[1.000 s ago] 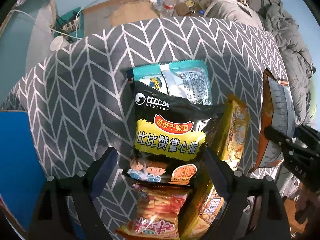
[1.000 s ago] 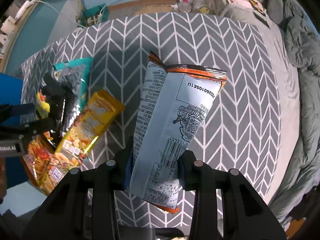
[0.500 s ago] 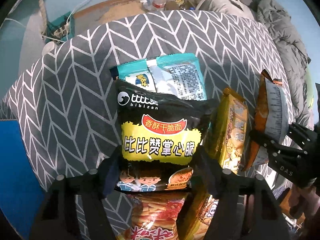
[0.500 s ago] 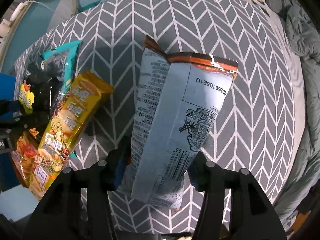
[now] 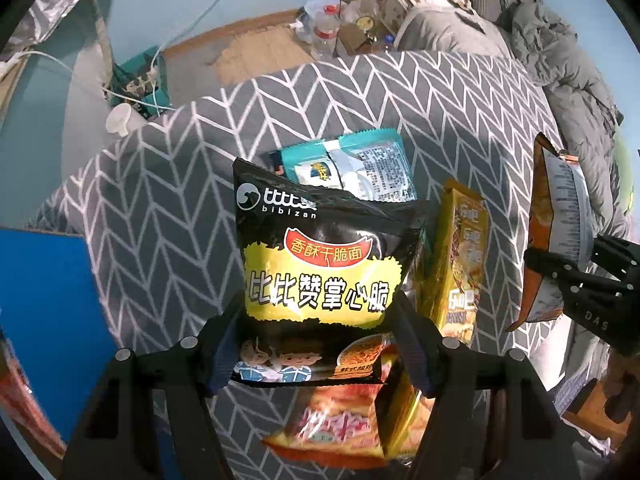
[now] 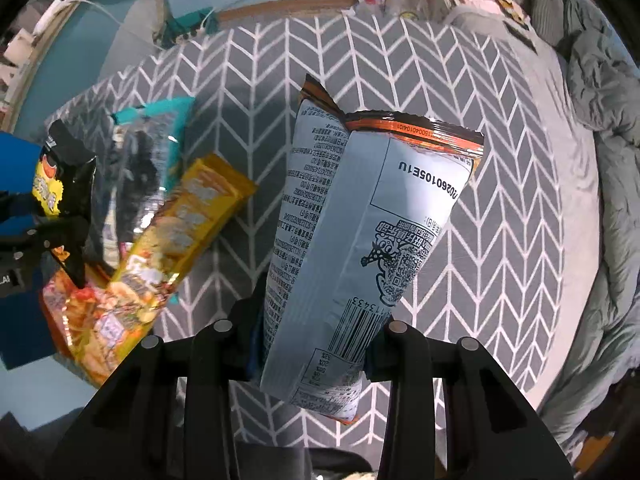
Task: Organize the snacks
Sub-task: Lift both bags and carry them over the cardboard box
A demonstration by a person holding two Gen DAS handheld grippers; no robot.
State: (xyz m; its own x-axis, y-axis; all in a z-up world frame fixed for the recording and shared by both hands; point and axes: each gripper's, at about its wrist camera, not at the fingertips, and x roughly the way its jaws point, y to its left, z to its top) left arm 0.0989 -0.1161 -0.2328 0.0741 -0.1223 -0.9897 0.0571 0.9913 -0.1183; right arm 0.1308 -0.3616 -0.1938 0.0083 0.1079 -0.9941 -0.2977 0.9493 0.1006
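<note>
My left gripper (image 5: 316, 356) is shut on a black and yellow noodle snack bag (image 5: 320, 276) and holds it above the grey chevron bedspread (image 5: 160, 220). Under it lie a teal packet (image 5: 360, 168), a yellow biscuit pack (image 5: 460, 264) and an orange-red snack bag (image 5: 336, 424). My right gripper (image 6: 316, 344) is shut on a silver and orange chip bag (image 6: 360, 248), held upright off the bed. That bag shows at the right in the left wrist view (image 5: 560, 240). The black bag shows at the left in the right wrist view (image 6: 64, 184), beside the yellow pack (image 6: 176, 248).
A blue box (image 5: 44, 300) sits at the left edge of the bed. A grey duvet (image 6: 592, 120) is bunched along the right. Beyond the bed are a power strip with cables (image 5: 140, 84) and bottles (image 5: 328, 36) on the floor.
My left gripper closed on the black bag and lifted it off the pile. My right gripper kept hold of the chip bag and shifted slightly.
</note>
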